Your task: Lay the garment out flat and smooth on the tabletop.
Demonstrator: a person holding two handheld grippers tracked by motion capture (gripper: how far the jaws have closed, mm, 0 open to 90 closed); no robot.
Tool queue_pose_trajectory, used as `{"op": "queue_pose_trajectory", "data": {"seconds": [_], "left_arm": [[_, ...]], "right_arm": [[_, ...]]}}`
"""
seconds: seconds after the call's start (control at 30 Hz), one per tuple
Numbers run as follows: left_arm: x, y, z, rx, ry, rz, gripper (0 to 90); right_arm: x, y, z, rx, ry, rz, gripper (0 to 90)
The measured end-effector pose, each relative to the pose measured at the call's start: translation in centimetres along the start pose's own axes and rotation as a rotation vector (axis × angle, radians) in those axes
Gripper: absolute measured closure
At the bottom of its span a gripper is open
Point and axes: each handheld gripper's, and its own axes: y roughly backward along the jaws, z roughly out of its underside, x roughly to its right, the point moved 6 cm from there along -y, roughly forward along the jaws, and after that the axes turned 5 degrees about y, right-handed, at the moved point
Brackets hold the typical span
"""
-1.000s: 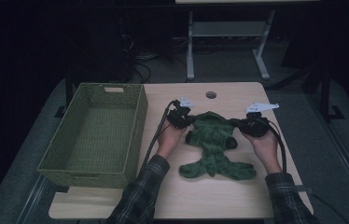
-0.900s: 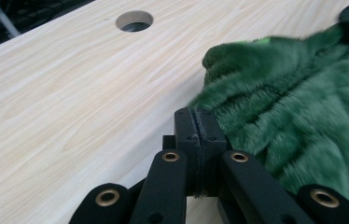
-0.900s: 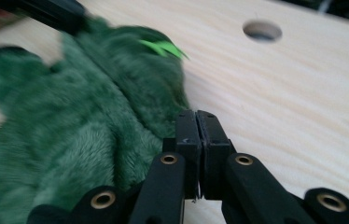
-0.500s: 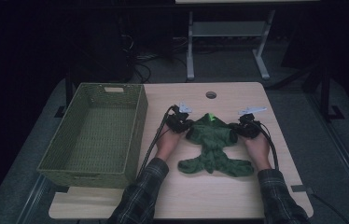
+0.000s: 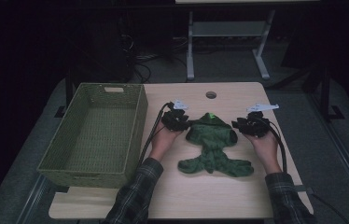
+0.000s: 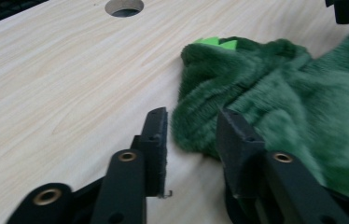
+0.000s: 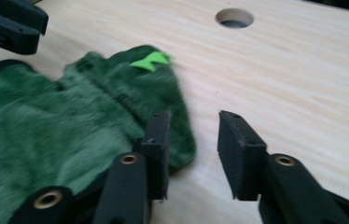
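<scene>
A fuzzy dark green garment [image 5: 212, 144] with small bright green tabs [image 7: 150, 60] lies flat in the middle of the wooden table [image 5: 200, 196]. My left gripper [image 5: 182, 122] sits at its upper left corner. Its jaws have just been opening, and in the left gripper view the left gripper [image 6: 193, 119] stands open with the fabric's edge [image 6: 196, 126] loose between the jaws. My right gripper [image 5: 241, 126] is at the upper right corner. Its jaws have also just been opening; the right gripper [image 7: 193, 119] stands open, the garment's edge beside its left jaw and bare table in the gap.
A green woven basket [image 5: 141, 112] stands on the table's left side, close to my left forearm. A round cable hole [image 5: 211, 94] lies in the table beyond the garment. Black cables trail from both grippers along the forearms.
Both pairs of jaws have come apart off the garment's upper corners. The hands have sunk slightly toward the table, and the garment now rests flat.
</scene>
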Motion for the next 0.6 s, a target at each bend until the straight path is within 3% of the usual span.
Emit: {"op": "queue_pose_trajectory", "data": {"seconds": [0.1, 0.2, 0.37, 0.6], "left_arm": [[0.5, 1.2, 0.3, 0.006, -0.013, 0.006, 55.7], [1.0, 2.5, 0.9, 0.015, -0.002, 0.027, 49.9], [2.6, 4.1, 2.8, -0.012, -0.026, 0.061, 42.8], [4.4, 6.2, 4.7, -0.001, -0.039, 0.073, 35.1]], "right_arm": [[-0.7, 0.4, 0.2, -0.032, -0.007, -0.032, 57.9], [-1.5, 0.9, 0.4, -0.025, 0.010, -0.045, 56.7], [-2.8, 1.6, 0.8, -0.033, 0.004, -0.088, 52.5], [-4.8, 2.5, 1.0, -0.025, 0.021, -0.136, 50.6]]}}
